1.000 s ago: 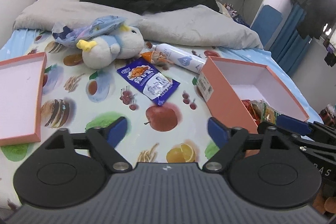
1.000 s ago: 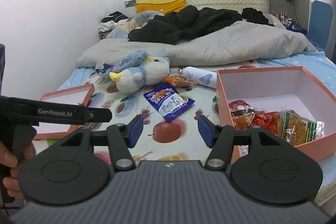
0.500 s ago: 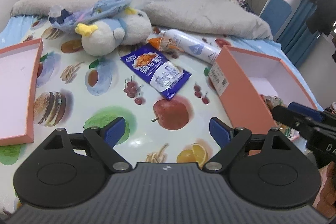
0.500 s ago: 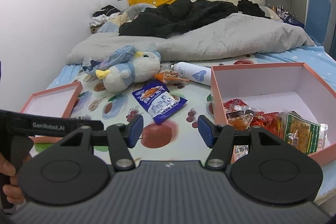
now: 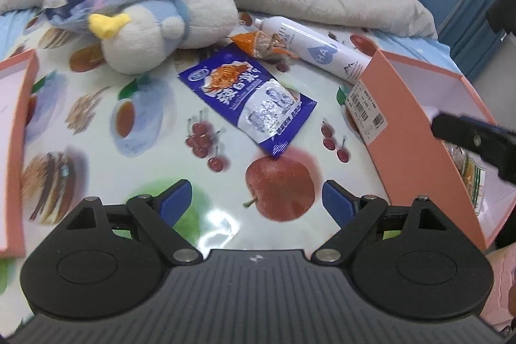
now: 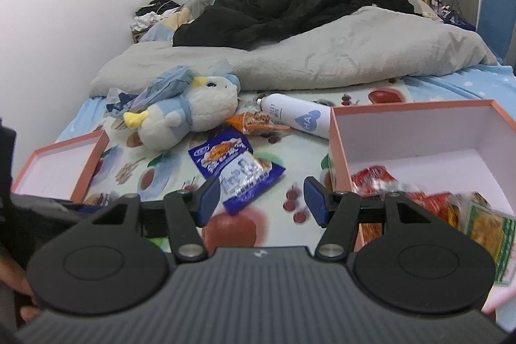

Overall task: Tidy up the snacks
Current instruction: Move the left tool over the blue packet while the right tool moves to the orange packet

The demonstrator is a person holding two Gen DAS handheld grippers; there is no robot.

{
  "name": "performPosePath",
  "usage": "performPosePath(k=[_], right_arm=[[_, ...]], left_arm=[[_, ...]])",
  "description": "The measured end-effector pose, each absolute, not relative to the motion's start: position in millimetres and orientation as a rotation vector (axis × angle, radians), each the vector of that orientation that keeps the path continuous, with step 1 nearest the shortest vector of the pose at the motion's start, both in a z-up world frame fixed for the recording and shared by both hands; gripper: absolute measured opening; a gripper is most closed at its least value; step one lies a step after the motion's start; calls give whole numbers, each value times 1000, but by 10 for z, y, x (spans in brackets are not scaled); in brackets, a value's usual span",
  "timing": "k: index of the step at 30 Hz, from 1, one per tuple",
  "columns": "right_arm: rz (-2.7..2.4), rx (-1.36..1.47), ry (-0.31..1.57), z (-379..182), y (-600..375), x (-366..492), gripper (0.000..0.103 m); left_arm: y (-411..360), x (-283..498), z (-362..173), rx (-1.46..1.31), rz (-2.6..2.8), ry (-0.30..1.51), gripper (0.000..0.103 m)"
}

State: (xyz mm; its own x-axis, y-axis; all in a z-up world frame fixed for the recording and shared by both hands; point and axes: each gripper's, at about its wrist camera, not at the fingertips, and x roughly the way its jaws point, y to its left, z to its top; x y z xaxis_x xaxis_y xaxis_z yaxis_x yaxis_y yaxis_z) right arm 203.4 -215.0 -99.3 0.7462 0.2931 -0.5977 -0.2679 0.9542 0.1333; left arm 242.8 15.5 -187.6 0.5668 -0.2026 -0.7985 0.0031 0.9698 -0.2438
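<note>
Nearest the left wrist camera, the left gripper hangs over the fruit-printed bed sheet with its jaws spread wide and nothing between them; a printed red apple lies in the gap. Just beyond the jaws, ahead and roughly centred, the blue snack packet lies flat on the sheet, apart from both fingertips. The right gripper is likewise wide open and holds nothing, and in its own view the same packet sits just past its left finger. To the right stands the open orange box (several snack bags already inside, blurred). Beyond the packet lie a small orange snack pouch, a white bottle and a plush duck. Left of everything rests the box lid.
</note>
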Motion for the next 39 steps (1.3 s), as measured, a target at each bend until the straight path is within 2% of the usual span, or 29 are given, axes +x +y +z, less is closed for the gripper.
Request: performPosePath(k=[1,3,9,11,12,13,26,39], right_arm=[[310,37,663,-1005,-2132,2098,60],[316,36,670,-1030,-2109,2239,60],[350,32,710,-1158,-2010,2712,60],[357,35,724,-1208,-1966,2882,68],[363,34,727,-1238,-1946,2968,76],[374,23,725,-1269,-1924,3058,77],[500,-14,850,-1699,-1628,4213,77],[554,-95,941,-2069,-1441,4668,77]], left_arm=[[138,2492,-1915,-225,-130,967,91],[116,2618,-1989,-221,-146,969,97],[123,3046,-2240,-220,-152,965,99],[113,3214,-2343,-205,-152,967,99],[107,3288,-2384,-200,-153,964,99],[103,3354,-2423,-197,-158,957,99],[-37,3973,-2691,-80,-304,893,98],[-52,4120,-2831,19,-346,882,98]])
